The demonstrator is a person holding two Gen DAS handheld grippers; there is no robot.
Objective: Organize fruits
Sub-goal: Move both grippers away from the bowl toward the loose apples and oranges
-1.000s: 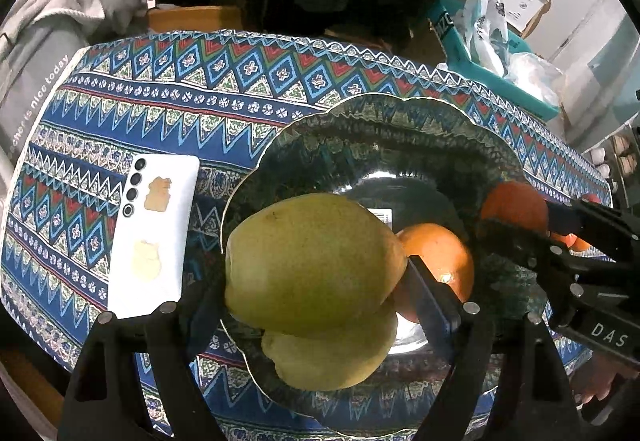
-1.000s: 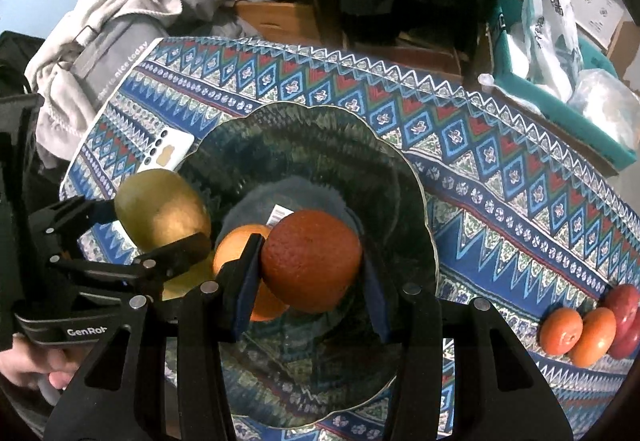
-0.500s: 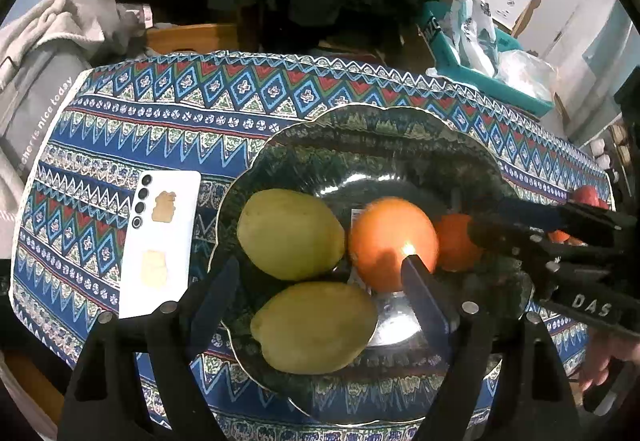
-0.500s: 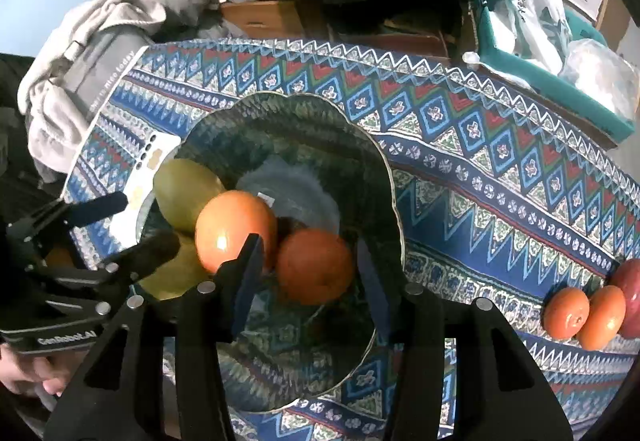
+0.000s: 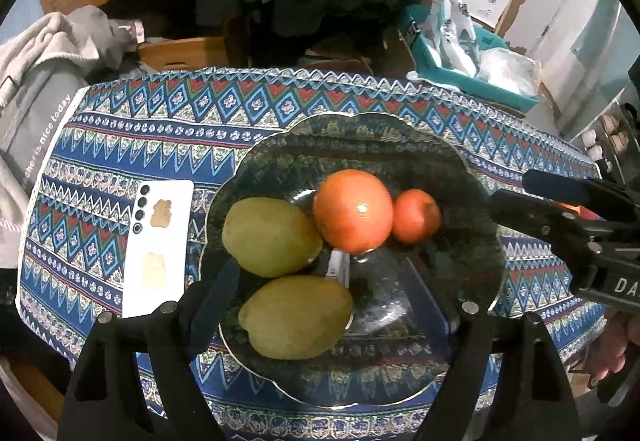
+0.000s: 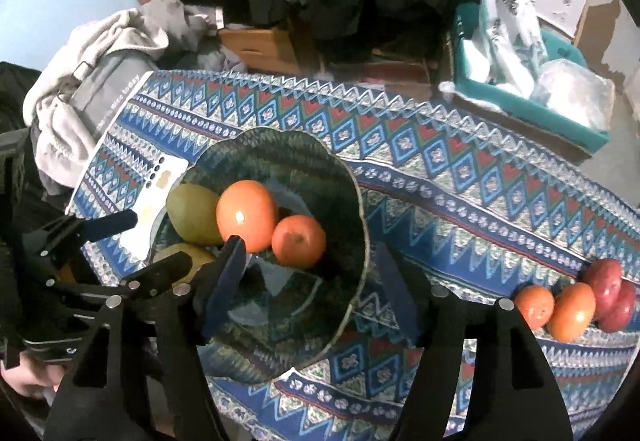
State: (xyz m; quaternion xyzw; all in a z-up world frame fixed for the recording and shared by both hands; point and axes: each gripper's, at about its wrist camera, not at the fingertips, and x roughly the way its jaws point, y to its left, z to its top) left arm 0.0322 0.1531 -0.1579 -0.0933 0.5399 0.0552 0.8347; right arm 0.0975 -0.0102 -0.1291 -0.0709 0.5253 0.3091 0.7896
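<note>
Both fruits now lie released in your bowl (image 5: 472, 177), pear (image 5: 272, 237) beside orange (image 5: 416, 216), your left gripper (image 5: 316, 301) and right gripper (image 6: 310, 277) spread empty above, more fruit (image 6: 572, 311) waiting on cloth (image 6: 460, 201).

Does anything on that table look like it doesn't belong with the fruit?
Yes: a white phone lies face down on the patterned tablecloth, right beside the fruit plate. In the right wrist view the plate's rim hides one corner of the phone. Nothing looks spilled or damaged.
</note>
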